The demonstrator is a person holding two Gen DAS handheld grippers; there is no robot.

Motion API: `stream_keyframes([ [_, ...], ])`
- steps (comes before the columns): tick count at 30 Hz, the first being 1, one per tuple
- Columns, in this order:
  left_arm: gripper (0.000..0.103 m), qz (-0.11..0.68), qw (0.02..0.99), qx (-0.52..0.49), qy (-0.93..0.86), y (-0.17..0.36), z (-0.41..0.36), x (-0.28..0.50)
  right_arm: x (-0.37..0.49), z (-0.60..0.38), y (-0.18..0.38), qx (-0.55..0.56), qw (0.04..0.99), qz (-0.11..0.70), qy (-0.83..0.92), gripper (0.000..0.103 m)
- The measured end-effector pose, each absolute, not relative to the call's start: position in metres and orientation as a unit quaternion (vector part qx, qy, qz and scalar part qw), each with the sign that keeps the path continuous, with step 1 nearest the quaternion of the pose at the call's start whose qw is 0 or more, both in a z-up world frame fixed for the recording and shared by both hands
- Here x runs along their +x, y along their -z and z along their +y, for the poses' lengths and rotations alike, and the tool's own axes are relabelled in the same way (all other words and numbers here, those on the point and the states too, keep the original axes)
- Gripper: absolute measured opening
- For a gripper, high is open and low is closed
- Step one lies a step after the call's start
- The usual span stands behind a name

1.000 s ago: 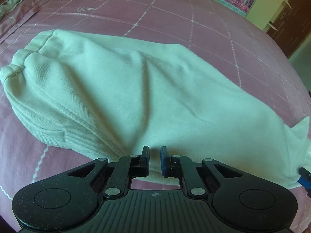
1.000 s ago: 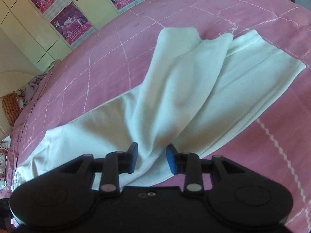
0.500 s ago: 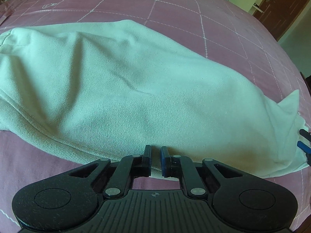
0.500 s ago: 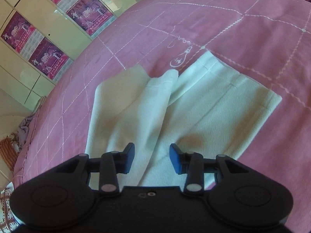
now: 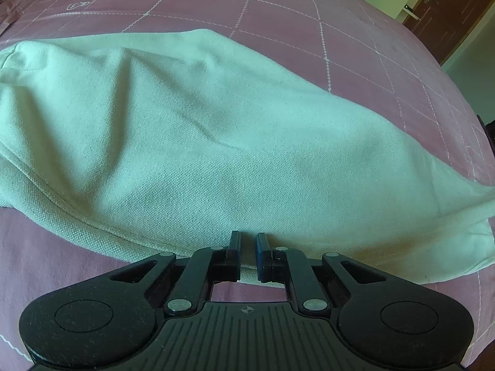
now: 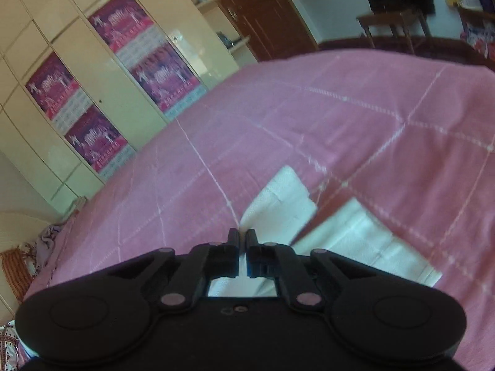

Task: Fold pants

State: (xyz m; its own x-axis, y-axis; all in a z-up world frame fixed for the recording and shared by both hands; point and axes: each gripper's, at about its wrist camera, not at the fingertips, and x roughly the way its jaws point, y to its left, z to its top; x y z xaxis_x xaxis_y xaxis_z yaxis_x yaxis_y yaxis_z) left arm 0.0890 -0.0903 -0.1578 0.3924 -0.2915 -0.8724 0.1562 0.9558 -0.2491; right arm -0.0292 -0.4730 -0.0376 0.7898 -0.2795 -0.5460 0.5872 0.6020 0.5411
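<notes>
Open bedspread (image 6: 309, 117) beyond pants (image 5: 216, 130)

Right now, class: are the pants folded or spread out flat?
Folded: the pants lie doubled lengthwise, layered edges showing, on the bedspread.

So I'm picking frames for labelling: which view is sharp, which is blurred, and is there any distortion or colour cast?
Left wrist view: sharp, the pants show their weave, with a greenish cast; the bedspread grid lines bow from the fisheye. Right wrist view: motion-blurred, pants cuffs and bedspread smeared, only the right gripper crisp; wardrobe edges curve strongly.
</notes>
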Motion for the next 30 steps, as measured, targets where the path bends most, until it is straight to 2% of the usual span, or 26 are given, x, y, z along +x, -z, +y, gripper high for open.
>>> stream_keyframes([
  [2,0.010,0.534,0.832,-0.065,0.136,0.159,-0.089,0.089,-0.052,-0.468,0.032,0.338,0.881,0.206,0.259,0.004],
  [4,0.010,0.533,0.833,-0.061,0.138,0.159,-0.090,0.088,-0.070,-0.468,0.062,0.326,0.863,0.262,0.284,0.004],
  [6,0.010,0.532,0.833,-0.059,0.140,0.160,-0.090,0.088,-0.087,-0.479,0.099,0.371,0.820,0.312,0.305,0.004],
  [8,0.010,0.533,0.833,-0.060,0.138,0.160,-0.090,0.088,-0.094,-0.482,0.111,0.381,0.810,0.318,0.313,0.004],
  [10,0.010,0.533,0.833,-0.058,0.135,0.159,-0.091,0.088,-0.091,-0.484,0.107,0.381,0.814,0.314,0.305,0.014],
  [12,0.010,0.531,0.835,-0.056,0.134,0.159,-0.092,0.087,-0.088,-0.492,0.105,0.412,0.810,0.301,0.289,0.041],
  [14,0.010,0.530,0.835,-0.057,0.133,0.159,-0.092,0.086,-0.084,-0.496,0.104,0.432,0.809,0.288,0.277,0.047],
  [16,0.010,0.531,0.835,-0.057,0.133,0.159,-0.092,0.086,-0.078,-0.498,0.106,0.428,0.808,0.297,0.276,0.041],
  [20,0.010,0.531,0.835,-0.055,0.134,0.159,-0.092,0.087,-0.078,-0.498,0.106,0.425,0.808,0.291,0.286,0.009],
  [22,0.010,0.530,0.835,-0.055,0.134,0.159,-0.092,0.086,-0.079,-0.500,0.108,0.430,0.806,0.289,0.287,0.008],
  [23,0.010,0.530,0.836,-0.055,0.134,0.159,-0.092,0.086,-0.078,-0.501,0.110,0.430,0.805,0.293,0.285,0.011],
  [24,0.010,0.529,0.836,-0.055,0.134,0.159,-0.092,0.086,-0.077,-0.502,0.111,0.431,0.805,0.297,0.280,0.023],
  [26,0.010,0.529,0.837,-0.053,0.133,0.159,-0.093,0.086,-0.075,-0.504,0.115,0.446,0.803,0.291,0.268,0.028],
  [28,0.010,0.529,0.837,-0.054,0.132,0.159,-0.093,0.086,-0.069,-0.504,0.116,0.447,0.802,0.296,0.263,0.018],
  [29,0.010,0.529,0.837,-0.055,0.132,0.159,-0.093,0.086,-0.063,-0.503,0.114,0.443,0.804,0.301,0.260,0.007],
  [30,0.010,0.528,0.837,-0.056,0.131,0.159,-0.093,0.086,-0.056,-0.499,0.106,0.432,0.813,0.302,0.249,0.005],
])
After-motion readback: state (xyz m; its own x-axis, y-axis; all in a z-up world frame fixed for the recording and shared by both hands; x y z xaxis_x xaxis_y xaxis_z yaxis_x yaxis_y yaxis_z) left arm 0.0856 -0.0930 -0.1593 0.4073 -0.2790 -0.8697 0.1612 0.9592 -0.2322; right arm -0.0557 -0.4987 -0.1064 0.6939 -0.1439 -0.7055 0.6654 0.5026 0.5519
